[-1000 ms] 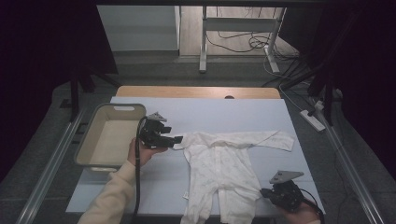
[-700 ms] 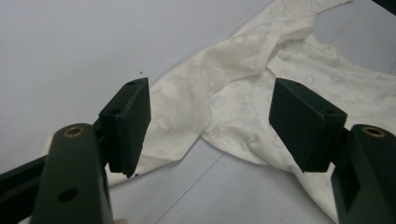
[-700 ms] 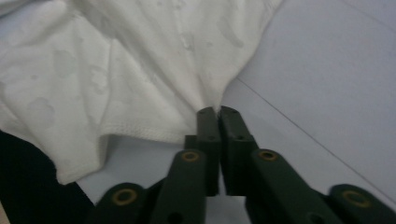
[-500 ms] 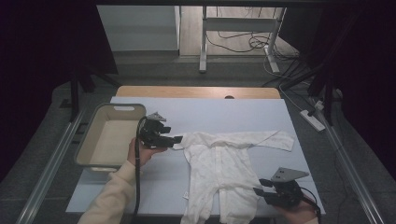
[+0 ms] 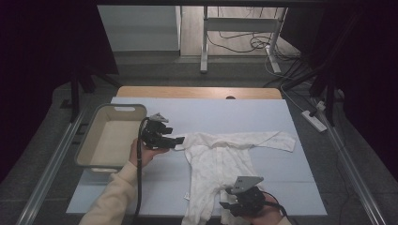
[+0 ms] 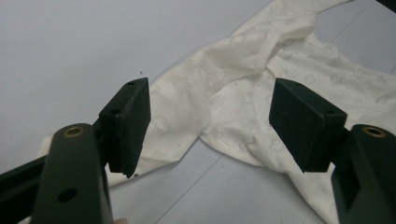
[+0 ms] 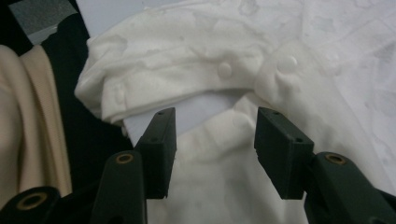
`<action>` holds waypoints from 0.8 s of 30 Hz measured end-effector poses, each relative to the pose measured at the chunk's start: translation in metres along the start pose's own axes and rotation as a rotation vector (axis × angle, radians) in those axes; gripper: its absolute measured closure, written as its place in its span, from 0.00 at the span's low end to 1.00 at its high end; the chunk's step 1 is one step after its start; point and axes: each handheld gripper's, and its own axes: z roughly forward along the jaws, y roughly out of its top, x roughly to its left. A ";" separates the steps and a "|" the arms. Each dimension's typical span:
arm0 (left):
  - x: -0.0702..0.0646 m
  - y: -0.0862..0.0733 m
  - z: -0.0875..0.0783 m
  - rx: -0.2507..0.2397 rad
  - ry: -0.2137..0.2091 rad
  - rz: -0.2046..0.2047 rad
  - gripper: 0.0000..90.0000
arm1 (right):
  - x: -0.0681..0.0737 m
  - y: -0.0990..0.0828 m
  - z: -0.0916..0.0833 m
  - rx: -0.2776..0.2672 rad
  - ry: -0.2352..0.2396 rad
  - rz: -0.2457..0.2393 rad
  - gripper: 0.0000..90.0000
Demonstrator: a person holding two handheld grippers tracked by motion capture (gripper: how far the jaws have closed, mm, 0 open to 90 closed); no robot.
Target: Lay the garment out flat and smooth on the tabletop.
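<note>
With jaws just parted, the right hand-held gripper [image 5: 230, 200] is straddling the baby romper's [image 5: 220, 159] leg, while the left hand-held gripper [image 5: 177, 140], jaws apart, is hovering over its sleeve to fold it.

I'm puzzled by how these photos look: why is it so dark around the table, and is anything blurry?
High view: the table is lit, the surroundings nearly black. Left gripper view: the white baby suit is fairly sharp, the near jaws softer. Right gripper view: dim and slightly soft, with the cloth's snaps readable.

Soft matt cloth romper [image 5: 220, 161]
</note>
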 end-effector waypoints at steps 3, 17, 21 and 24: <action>0.000 0.000 0.001 0.003 0.000 0.002 0.33 | -0.001 0.004 0.009 0.026 -0.011 -0.004 0.52; 0.000 0.000 0.001 0.000 -0.002 -0.003 0.33 | -0.004 0.000 0.004 0.097 -0.002 0.007 0.93; 0.001 0.000 0.001 0.004 -0.001 -0.002 0.33 | 0.003 -0.005 -0.003 0.117 0.010 -0.006 0.94; 0.002 -0.001 0.001 0.002 -0.002 -0.006 0.33 | 0.008 -0.011 -0.010 0.125 0.028 0.001 0.94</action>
